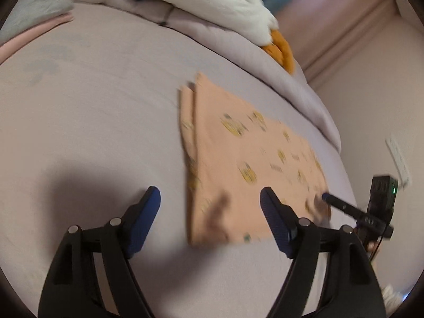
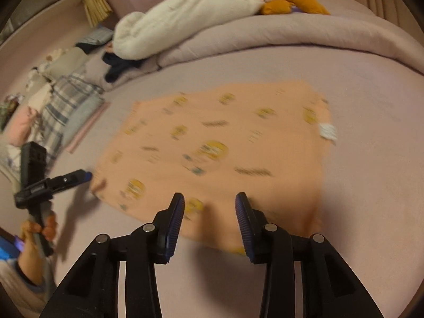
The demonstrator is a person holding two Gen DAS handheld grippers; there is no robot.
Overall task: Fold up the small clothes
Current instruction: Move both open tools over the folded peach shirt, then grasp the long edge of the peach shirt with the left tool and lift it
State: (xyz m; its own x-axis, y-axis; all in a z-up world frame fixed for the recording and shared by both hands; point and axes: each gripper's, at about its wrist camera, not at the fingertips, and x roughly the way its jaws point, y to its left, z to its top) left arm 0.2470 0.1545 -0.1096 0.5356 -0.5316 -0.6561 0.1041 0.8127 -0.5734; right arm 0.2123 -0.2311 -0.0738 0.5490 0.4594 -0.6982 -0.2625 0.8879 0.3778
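Note:
A small peach garment [image 1: 238, 164] with yellow prints lies flat and folded on the pale lilac bed sheet [image 1: 92, 122]; it fills the middle of the right wrist view [image 2: 212, 143], with a white label [image 2: 328, 131] at its right edge. My left gripper [image 1: 210, 196] is open and empty, just above the garment's near left corner. My right gripper [image 2: 210, 201] is open and empty over the garment's near edge. The right gripper's tip [image 1: 328, 197] shows in the left wrist view at the garment's right corner. The left gripper [image 2: 82, 176] shows in the right wrist view at the garment's left corner.
A white and orange plush toy [image 2: 190, 13] lies on a rolled lilac duvet [image 2: 291, 37] at the back. Folded clothes, including a plaid one [image 2: 66, 100] and a pink one [image 1: 29, 39], are stacked at the left. The bed edge and wall [image 1: 371, 92] are at the right.

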